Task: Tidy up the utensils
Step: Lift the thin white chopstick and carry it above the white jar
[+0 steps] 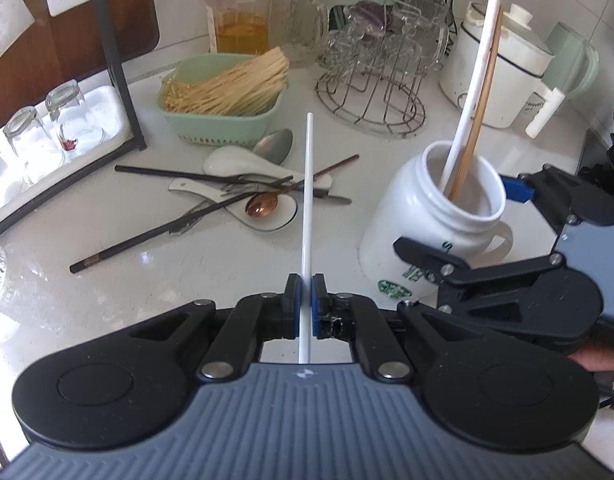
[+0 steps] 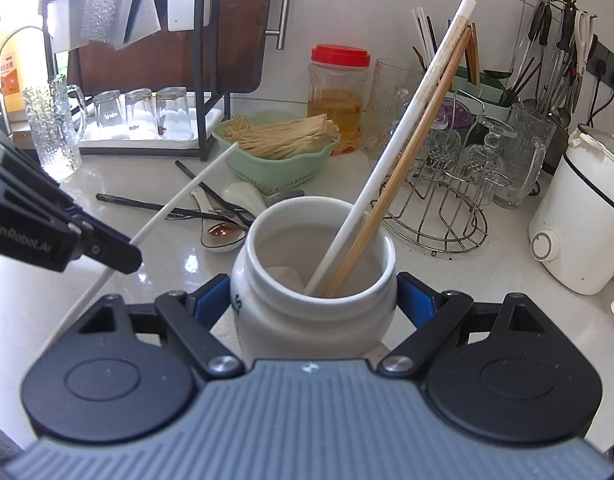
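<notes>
My left gripper (image 1: 305, 308) is shut on a white chopstick (image 1: 308, 208) that points forward above the counter; both show in the right wrist view, the gripper (image 2: 103, 252) and the chopstick (image 2: 179, 196). My right gripper (image 2: 313, 300) is shut on a white ceramic jar (image 2: 307, 312) from both sides. The jar (image 1: 427, 236) holds a white chopstick (image 2: 391, 152) and wooden chopsticks (image 2: 403, 164) leaning right. A pile of utensils (image 1: 243, 196) lies on the counter: black chopsticks, forks, white spoons, a copper spoon (image 1: 261, 205).
A green basket (image 1: 223, 100) of dry noodles stands behind the pile. A wire rack (image 1: 371, 92) with glassware is at the back, a white cooker (image 1: 499, 68) at the right, upturned glasses on a tray (image 1: 55, 132) at the left, a red-lidded jar (image 1: 237, 12) behind.
</notes>
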A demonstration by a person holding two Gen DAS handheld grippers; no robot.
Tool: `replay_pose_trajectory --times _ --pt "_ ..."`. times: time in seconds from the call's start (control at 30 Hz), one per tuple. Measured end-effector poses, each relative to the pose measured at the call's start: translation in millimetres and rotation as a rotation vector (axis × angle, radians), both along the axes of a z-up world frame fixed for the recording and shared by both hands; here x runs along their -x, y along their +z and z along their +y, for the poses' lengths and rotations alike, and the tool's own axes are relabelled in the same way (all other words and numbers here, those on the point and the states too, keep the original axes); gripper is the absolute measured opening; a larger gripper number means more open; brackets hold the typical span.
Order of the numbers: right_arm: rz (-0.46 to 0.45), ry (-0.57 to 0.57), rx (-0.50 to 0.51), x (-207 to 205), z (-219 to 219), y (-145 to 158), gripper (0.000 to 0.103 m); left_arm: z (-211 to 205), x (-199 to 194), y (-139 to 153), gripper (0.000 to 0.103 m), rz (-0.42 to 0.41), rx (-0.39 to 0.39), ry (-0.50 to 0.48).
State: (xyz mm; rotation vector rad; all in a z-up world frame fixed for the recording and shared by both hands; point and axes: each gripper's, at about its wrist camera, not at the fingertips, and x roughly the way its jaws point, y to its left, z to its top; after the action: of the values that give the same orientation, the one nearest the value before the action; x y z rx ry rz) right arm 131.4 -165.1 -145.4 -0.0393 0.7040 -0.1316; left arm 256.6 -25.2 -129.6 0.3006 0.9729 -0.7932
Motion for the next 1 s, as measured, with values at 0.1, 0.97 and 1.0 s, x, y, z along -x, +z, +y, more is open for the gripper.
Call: replay_pose_trajectory --times 0.1,0.97,1.0 --pt "-0.001 0.001 0.0 0 0 0 0.091 -1 1 6 0.006 -0.006 0.016 -0.003" --pt "-0.005 0.008 0.002 0 1 1 0.091 -52 2 115 0.006 -0.213 0.335 -0.055" --pt "-0.005 0.007 0.001 0 1 1 0.091 -56 4 119 0.006 -0.225 0.348 -0.061"
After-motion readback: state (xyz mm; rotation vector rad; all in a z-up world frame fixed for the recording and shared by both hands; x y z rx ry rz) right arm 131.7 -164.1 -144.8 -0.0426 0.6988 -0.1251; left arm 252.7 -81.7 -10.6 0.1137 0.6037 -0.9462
